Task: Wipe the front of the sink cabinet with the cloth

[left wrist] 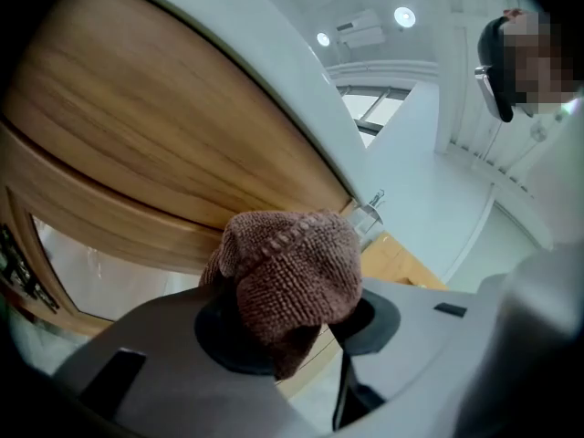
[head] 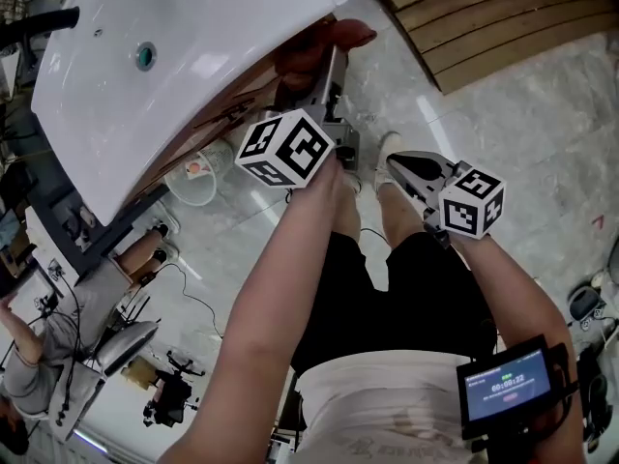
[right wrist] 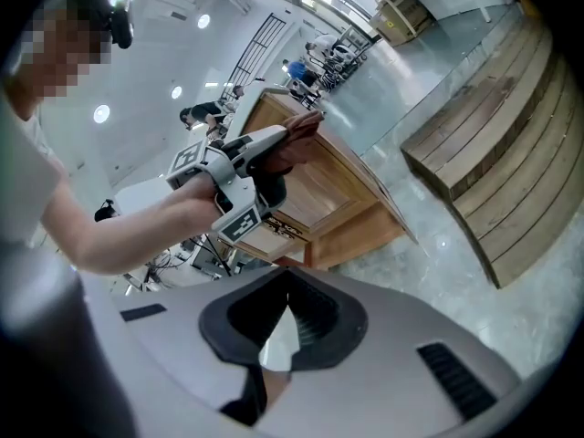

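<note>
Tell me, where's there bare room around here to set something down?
The white sink top around its drain is bare, as is the marble floor between the shoes and the wooden steps. Crowded: lower left, with a seated person, chair and cables.

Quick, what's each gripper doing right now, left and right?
Left gripper: closed, holding the brown cloth.
Right gripper: closed, nothing between its jaws.

Wooden steps (head: 503, 27), marble floor (head: 542, 143)
</note>
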